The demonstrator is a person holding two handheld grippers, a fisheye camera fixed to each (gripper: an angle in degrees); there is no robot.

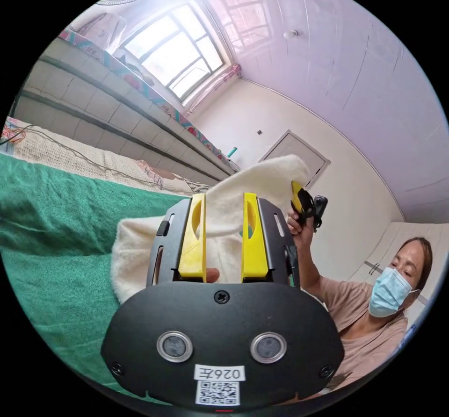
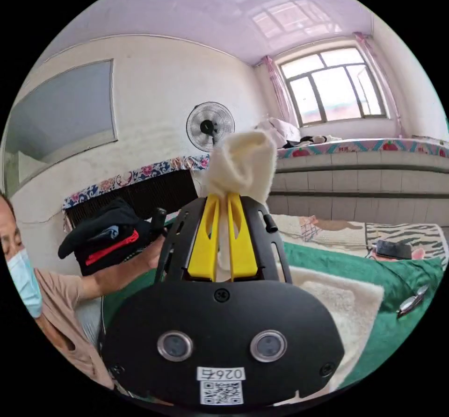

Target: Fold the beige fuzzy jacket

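Right yellow-jawed gripper [image 2: 223, 202] pinches the beige fuzzy jacket [image 2: 243, 162] aloft over the green blanket [image 2: 397, 276]; left yellow-jawed gripper [image 1: 224, 202] gapes wide, fleece between its jaws.

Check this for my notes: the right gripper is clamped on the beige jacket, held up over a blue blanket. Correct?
Not quite. The right gripper is shut on the beige jacket and holds it up, but the blanket beneath is green, not blue, as the right gripper view shows.

Bright daylight pours through the window [image 1: 175, 50], which is blown out to white in both views. Its glare reflects on the glossy ceiling [image 2: 290, 17]. Fisheye distortion bends the walls near the black rims; focus is sharp.
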